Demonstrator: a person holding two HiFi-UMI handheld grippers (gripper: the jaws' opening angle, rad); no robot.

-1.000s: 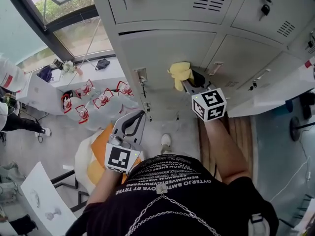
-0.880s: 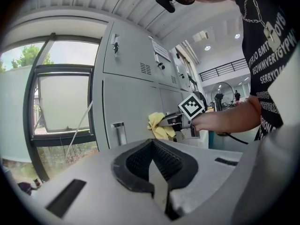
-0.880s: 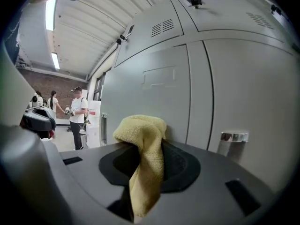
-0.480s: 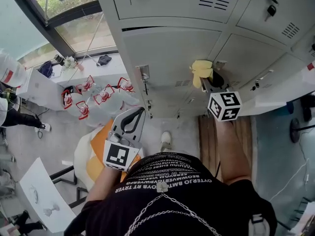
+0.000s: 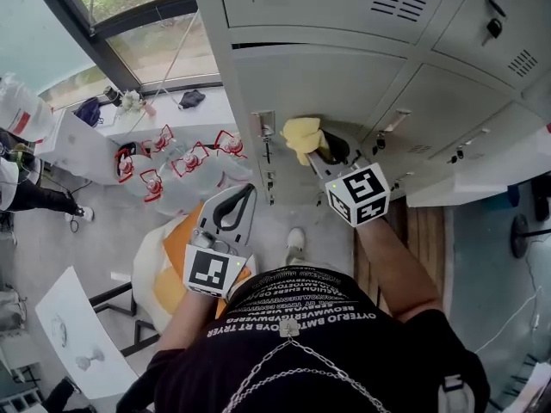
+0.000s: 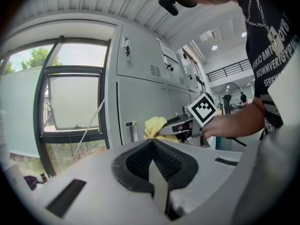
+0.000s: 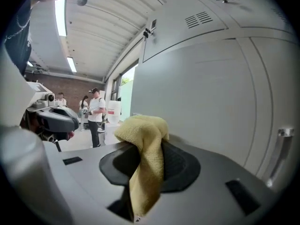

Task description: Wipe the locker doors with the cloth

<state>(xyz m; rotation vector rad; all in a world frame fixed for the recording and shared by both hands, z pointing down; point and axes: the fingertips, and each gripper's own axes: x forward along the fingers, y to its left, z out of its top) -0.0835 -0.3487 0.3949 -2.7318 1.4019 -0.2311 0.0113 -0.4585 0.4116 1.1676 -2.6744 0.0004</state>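
A yellow cloth (image 5: pixel 301 136) is pressed against a grey locker door (image 5: pixel 344 84), close to the latch (image 5: pixel 265 126) on the door's left edge. My right gripper (image 5: pixel 315 150) is shut on the cloth. In the right gripper view the cloth (image 7: pixel 146 158) hangs down between the jaws, with the locker door (image 7: pixel 211 88) just ahead. My left gripper (image 5: pixel 234 212) is shut and empty, held low and away from the lockers. The left gripper view looks over the closed left gripper (image 6: pixel 151 144) at the cloth (image 6: pixel 154 125) on the door.
More locker doors with vents and keys (image 5: pixel 492 26) run up and to the right. A window (image 5: pixel 155 50) lies left of the lockers. Water bottles (image 5: pixel 172 170) with red handles stand on the floor, beside an orange bag (image 5: pixel 176 261). People (image 7: pixel 96 111) stand farther off.
The right gripper with the cloth swept right across the door, then back left toward the latch. The left gripper stayed low and shut.
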